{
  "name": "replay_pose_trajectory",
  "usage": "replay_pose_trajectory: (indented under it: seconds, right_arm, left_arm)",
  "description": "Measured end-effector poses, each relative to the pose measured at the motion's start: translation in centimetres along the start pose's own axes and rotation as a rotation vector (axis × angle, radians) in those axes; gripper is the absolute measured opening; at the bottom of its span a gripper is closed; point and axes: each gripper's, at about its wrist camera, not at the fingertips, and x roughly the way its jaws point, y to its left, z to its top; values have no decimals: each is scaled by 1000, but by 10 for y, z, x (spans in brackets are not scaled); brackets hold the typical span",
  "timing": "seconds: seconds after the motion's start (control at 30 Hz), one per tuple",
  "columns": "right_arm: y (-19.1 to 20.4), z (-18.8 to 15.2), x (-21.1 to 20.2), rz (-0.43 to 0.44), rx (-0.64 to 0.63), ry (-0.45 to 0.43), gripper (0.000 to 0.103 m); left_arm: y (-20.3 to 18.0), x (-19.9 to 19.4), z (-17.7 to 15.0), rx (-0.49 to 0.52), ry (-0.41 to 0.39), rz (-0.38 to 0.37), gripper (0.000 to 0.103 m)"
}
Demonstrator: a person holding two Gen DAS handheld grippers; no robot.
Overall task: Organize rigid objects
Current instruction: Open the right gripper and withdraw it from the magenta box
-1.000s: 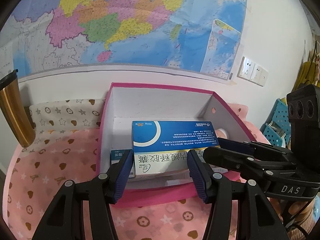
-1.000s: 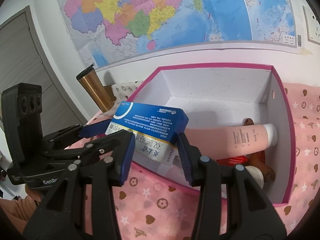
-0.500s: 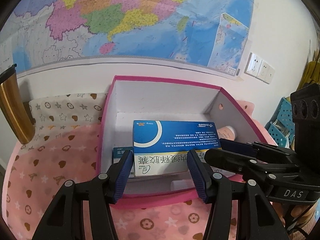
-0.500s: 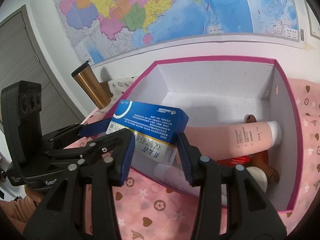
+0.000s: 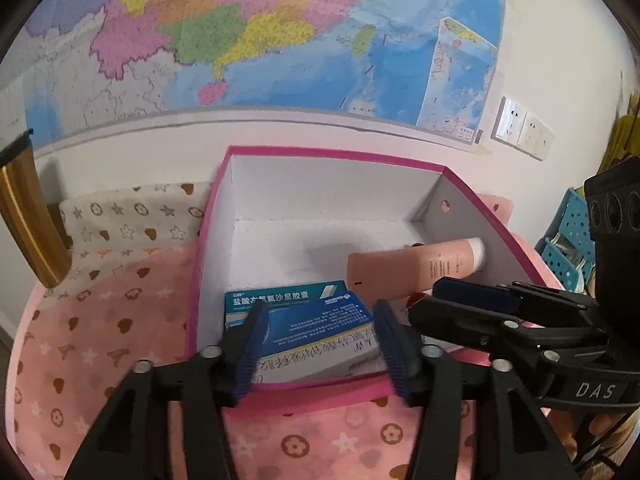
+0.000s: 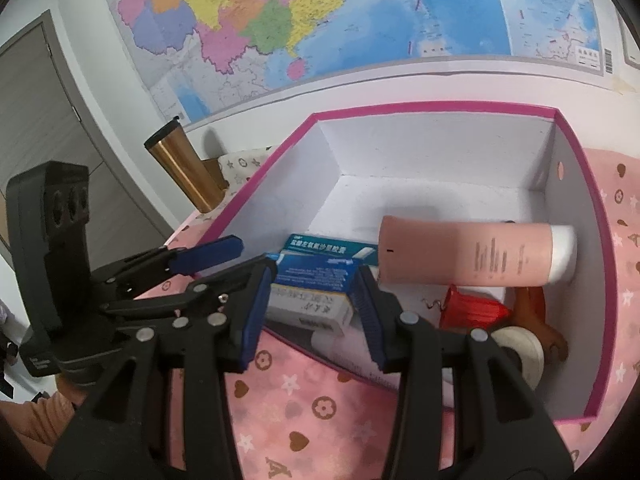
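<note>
The right tongs sit with their blue pads either side of the blue-and-white medicine box, apparently clamped on it, lowering it inside the near-left corner of the pink storage box, on top of a second, teal carton. Stacking flat cartons together there likely saves floor space. The left tongs hover at the near rim, spread apart and gripping nothing, probably ready to steady the load. Farther right lie a pink tube, a red piece and a tape roll. The patterned pink cloth covers the counter.
</note>
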Motion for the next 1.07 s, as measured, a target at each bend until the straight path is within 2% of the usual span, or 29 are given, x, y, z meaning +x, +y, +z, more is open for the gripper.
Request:
replay_pose_trajectory:
  seconds: [0.17,0.2,0.27,0.33,0.5,0.73,1.0,1.07]
  right_arm:
    - [6,-9,-20,-46,-32,-48,48]
    - [7,-12,-26,-59,-39,-62,53]
    - [10,-18,-38,-102,-55,-100,64]
    - [14,-28,-51,-150,-77,-141,78]
    - [24,-54,-65,-281,-128,-185,101]
    - [29,-84,-67,-386,-108,-195,102]
    - [32,-102,-68,-385,-80,-177,102]
    - [33,-104,-67,-384,-77,-171,102]
  left_arm:
    - [-5,-20,-6,11,-61,15,84]
    - [-6,-27,-9,12,-82,16,86]
    - [-7,-34,-12,7,-100,24,97]
    - [-9,-43,-19,1,-127,31,101]
    - [-19,-55,-40,22,-150,106,103]
    - [-26,-56,-60,28,-111,161,103]
    - [-27,-58,-70,7,-101,213,103]
    - [-28,-58,-72,15,-97,201,103]
